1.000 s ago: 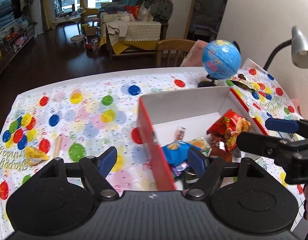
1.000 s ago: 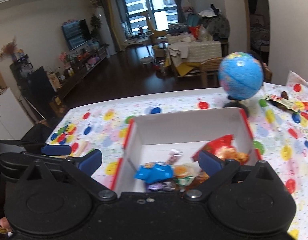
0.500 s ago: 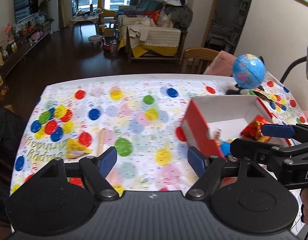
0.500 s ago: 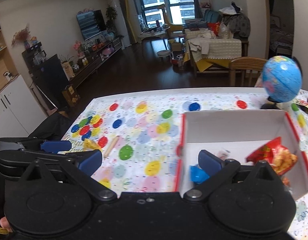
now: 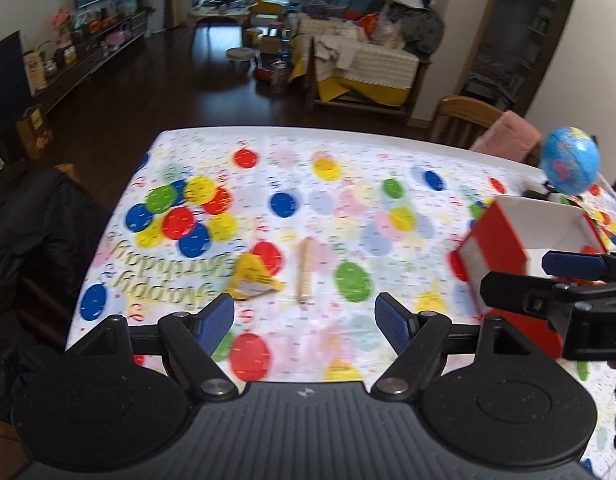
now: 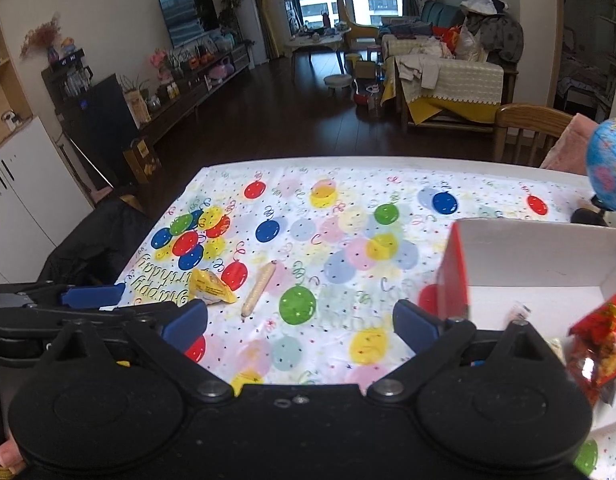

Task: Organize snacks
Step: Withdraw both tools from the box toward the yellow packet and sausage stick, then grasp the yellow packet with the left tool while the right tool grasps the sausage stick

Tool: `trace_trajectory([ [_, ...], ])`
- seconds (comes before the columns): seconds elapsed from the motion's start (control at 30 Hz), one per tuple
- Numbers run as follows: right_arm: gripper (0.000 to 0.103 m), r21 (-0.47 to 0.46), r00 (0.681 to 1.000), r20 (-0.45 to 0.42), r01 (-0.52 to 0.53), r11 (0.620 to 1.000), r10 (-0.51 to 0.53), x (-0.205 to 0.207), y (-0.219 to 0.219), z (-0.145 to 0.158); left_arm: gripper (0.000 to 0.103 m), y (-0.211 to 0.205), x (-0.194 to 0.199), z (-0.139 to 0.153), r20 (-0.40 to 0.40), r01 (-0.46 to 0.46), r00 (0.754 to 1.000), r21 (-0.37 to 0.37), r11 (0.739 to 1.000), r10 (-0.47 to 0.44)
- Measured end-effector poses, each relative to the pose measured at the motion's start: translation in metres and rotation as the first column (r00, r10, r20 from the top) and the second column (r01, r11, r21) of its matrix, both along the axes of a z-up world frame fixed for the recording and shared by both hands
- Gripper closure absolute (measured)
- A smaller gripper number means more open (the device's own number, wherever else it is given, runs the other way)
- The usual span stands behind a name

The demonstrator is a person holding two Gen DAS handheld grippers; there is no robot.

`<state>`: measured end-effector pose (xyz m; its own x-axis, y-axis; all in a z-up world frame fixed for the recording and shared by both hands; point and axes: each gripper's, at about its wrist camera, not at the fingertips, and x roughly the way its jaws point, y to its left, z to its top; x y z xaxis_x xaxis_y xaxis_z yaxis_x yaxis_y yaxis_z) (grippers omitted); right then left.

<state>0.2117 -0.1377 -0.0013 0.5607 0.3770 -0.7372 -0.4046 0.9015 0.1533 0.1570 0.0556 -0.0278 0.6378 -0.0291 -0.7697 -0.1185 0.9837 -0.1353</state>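
Observation:
A yellow triangular snack packet and a thin beige snack stick lie on the balloon-print tablecloth, side by side. My left gripper hovers open just short of them, nothing between its blue pads. My right gripper is open too, empty, over the cloth left of the red-and-white box. A red snack bag lies in the box. Each gripper shows at the edge of the other's view.
A blue globe stands behind the box at the far right. A wooden chair sits at the table's far side. A dark jacket hangs at the table's left end.
Both grippers have swung left, away from the box and its snacks, toward the yellow packet and stick. The jaws stayed open and empty.

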Motion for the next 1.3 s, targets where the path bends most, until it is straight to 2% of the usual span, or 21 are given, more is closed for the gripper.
trace_trajectory([
  [0.33, 0.015, -0.031, 0.996, -0.085, 0.030, 0.999, -0.032, 0.048, 0.042, -0.033, 0.026, 0.035, 0.029, -0.040, -0.063, -0.072, 0.995, 0.001, 0.997, 0.071],
  [0.57, 0.026, -0.059, 0.984, -0.166, 0.053, 0.997, -0.062, 0.083, 0.063, -0.065, 0.026, 0.044, 0.051, -0.065, -0.095, -0.077, 0.992, 0.008, 0.997, 0.078],
  [0.73, 0.029, -0.084, 0.980, -0.195, 0.033, 0.996, -0.049, 0.100, 0.081, -0.086, 0.026, 0.046, 0.065, -0.080, -0.111, -0.062, 0.992, 0.012, 0.998, 0.063],
  [1.13, 0.051, -0.117, 0.971, -0.238, -0.022, 0.993, -0.006, 0.124, 0.111, -0.119, 0.027, 0.049, 0.086, -0.103, -0.128, -0.071, 0.989, -0.011, 0.997, 0.069],
  [1.27, 0.062, -0.129, 0.971, -0.238, -0.051, 0.990, 0.019, 0.124, 0.121, -0.126, 0.027, 0.047, 0.088, -0.105, -0.119, -0.058, 0.991, -0.015, 0.998, 0.056],
  [1.3, 0.066, -0.135, 0.971, -0.236, -0.059, 0.989, 0.026, 0.123, 0.123, -0.127, 0.032, 0.046, 0.088, -0.105, -0.118, -0.054, 0.992, -0.016, 0.998, 0.052],
])
